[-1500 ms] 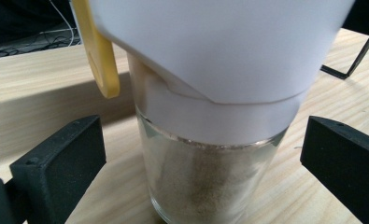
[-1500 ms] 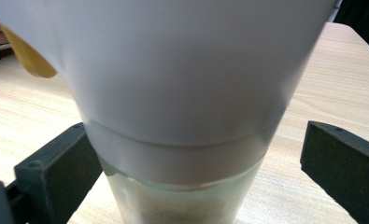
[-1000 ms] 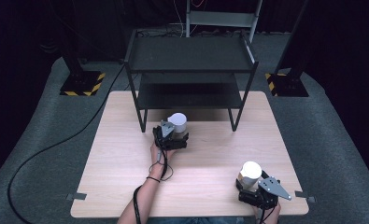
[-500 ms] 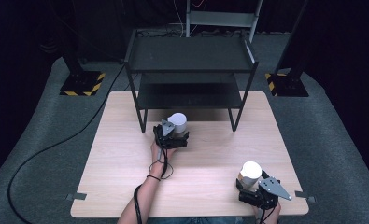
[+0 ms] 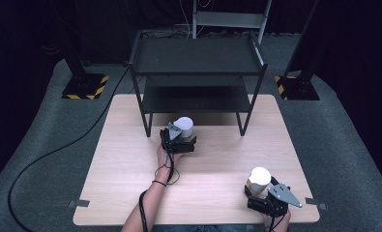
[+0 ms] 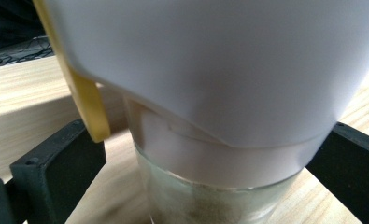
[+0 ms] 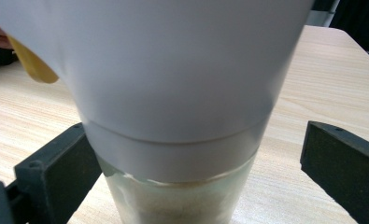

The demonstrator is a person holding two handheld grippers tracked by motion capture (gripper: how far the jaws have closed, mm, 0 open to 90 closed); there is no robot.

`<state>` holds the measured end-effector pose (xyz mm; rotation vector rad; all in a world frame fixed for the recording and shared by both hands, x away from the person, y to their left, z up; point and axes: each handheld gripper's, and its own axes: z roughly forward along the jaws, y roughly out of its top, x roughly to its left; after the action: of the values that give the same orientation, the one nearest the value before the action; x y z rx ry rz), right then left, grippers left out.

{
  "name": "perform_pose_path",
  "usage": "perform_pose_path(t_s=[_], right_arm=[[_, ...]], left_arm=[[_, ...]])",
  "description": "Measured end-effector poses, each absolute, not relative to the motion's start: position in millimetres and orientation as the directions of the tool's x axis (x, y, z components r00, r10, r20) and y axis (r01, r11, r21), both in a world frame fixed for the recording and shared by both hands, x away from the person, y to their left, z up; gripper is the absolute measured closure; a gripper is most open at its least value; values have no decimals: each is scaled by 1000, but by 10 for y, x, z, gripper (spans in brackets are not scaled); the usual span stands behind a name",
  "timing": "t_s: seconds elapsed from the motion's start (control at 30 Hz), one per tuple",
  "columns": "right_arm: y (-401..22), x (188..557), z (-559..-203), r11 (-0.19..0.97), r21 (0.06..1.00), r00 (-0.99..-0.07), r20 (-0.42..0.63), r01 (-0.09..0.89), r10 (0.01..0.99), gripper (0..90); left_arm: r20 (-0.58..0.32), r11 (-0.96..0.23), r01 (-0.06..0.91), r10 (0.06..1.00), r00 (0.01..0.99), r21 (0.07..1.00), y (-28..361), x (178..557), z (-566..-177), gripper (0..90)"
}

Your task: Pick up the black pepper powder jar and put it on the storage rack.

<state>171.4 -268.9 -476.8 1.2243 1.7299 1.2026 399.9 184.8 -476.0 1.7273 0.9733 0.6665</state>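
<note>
A white-topped jar (image 5: 183, 126) is seen standing upright on the desk (image 5: 130, 164), just in front of the near edge of the black two-tier shelf unit (image 5: 196, 72), towards the middle of the desk. In the left gripper view its white cap (image 6: 210, 65) is set over a clear glass body (image 6: 205, 200) holding a pale powder, and a yellow tab (image 6: 86, 93) hangs down its left side. The left gripper (image 5: 179, 141) is placed right behind this jar, its jaws parted with one on each side of the glass; whether the pads touch the glass cannot be told. The left hand (image 5: 165, 155) is seen gripping the tool, with a dark band at the wrist. A second jar (image 5: 259, 180) of the same kind stands upright near the right near corner of the desk, well apart from the first. The right gripper (image 5: 268, 199), bearing a grey three-cornered plate, is held just behind it; in the right gripper view the jaws are spread wide, with a clear gap on the right side of the glass and the left pad close beside it. The desk is surrounded by grey carpet (image 5: 43, 145).
</note>
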Motion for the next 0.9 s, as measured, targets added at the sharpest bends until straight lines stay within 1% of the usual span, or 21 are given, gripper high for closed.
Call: perform_pose_path(t_s=[0.2,0.23,0.27,0.33,0.37,0.5,0.9], right_arm=[[-2691,1715,-4768,128,943,-319,-24,308,947,0],[-2691,1717,-4767,127,943,-319,-23,309,948,0],[-2689,1715,-4767,126,943,-317,-23,309,948,0],[-2687,1712,-4769,126,943,-316,-24,308,948,0],[-2686,1711,-4770,127,943,-315,-25,307,949,0],[-2689,1718,-4767,127,942,-316,-24,309,948,0],[-2700,1718,-4766,125,943,-320,-21,309,947,0]], left_arm=[[-25,-157,318,865,501,935,1825,4022,-4750,1],[-31,-156,324,863,505,933,1836,4030,-4743,25],[-30,-164,338,865,502,927,1826,4038,-4720,97],[-21,-185,341,853,521,922,1838,4057,-4702,156],[-19,-193,343,848,529,919,1840,4063,-4693,218],[-11,-205,339,843,539,918,1838,4063,-4689,298],[-8,-211,346,845,535,914,1829,4056,-4663,304]])
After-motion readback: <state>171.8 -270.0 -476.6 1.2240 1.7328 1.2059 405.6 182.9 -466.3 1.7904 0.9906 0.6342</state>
